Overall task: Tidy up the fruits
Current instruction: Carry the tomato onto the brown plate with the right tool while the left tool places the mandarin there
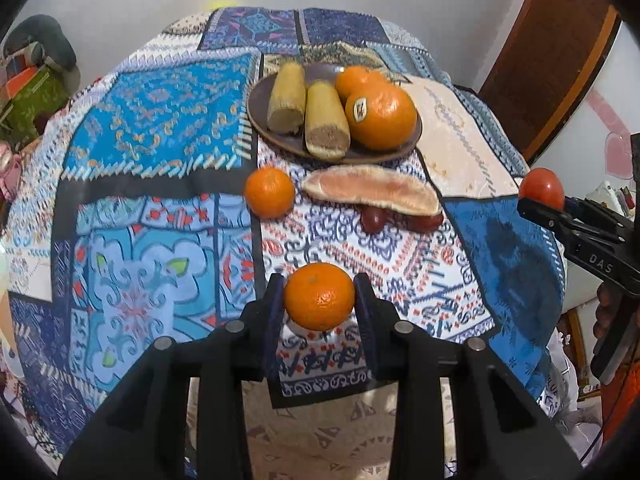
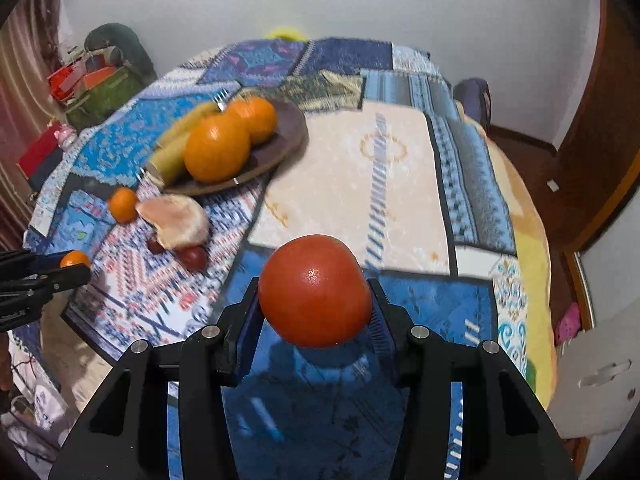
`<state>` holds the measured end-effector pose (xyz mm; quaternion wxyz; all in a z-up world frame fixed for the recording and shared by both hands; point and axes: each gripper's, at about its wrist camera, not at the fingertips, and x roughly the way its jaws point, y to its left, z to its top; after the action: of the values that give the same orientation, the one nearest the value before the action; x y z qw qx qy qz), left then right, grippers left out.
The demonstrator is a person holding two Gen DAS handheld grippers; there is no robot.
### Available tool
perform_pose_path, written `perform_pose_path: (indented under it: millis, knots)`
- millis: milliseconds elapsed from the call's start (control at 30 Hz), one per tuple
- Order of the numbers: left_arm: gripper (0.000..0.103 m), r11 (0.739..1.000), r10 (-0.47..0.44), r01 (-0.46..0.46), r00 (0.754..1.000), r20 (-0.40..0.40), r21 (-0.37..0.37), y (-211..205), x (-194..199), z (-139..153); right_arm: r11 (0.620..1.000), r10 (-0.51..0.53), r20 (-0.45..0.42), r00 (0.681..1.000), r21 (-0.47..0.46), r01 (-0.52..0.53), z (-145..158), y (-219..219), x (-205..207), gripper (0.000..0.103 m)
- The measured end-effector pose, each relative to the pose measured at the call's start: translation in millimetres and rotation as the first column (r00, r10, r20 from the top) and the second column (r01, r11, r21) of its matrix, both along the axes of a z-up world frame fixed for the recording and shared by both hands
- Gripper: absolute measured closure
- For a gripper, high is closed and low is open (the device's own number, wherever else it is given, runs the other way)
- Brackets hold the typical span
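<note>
My left gripper (image 1: 320, 294) is shut on a small mandarin (image 1: 319, 296) and holds it above the patterned tablecloth. My right gripper (image 2: 316, 296) is shut on a red tomato (image 2: 315, 290); it also shows at the right edge of the left wrist view (image 1: 541, 189). A brown plate (image 1: 256, 114) at the far middle holds two oranges (image 1: 380, 116) and two cut yellow fruit pieces (image 1: 325, 126). In front of it lie a loose mandarin (image 1: 269, 192), a pomelo slice (image 1: 372, 189) and two red grapes (image 1: 372, 219).
The table (image 2: 360, 160) is covered by a blue and cream patchwork cloth. Boxes and clutter (image 2: 92, 80) stand beyond its far left. A wooden door (image 1: 548, 60) is at the right, a white chair (image 2: 592, 380) at the near right.
</note>
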<state>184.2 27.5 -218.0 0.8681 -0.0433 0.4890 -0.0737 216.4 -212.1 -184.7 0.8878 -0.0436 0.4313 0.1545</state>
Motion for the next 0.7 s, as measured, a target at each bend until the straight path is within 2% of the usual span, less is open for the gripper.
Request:
perform_pose_path:
  millis: [467, 700]
  knots:
    - [0.069, 1.0, -0.004, 0.005, 0.988, 0.157, -0.008, -0.5, 22.5, 60.9, 0.998, 0.033, 0.128, 0.991, 0.056, -0.041, 47.1, 25.5, 16.3, 0.057]
    - [0.069, 1.0, -0.004, 0.006, 0.98, 0.201, -0.007, 1.1, 43.3, 79.8, 0.996, 0.042, 0.17, 0.985, 0.068, -0.054, 61.6, 35.5, 31.9, 0.057]
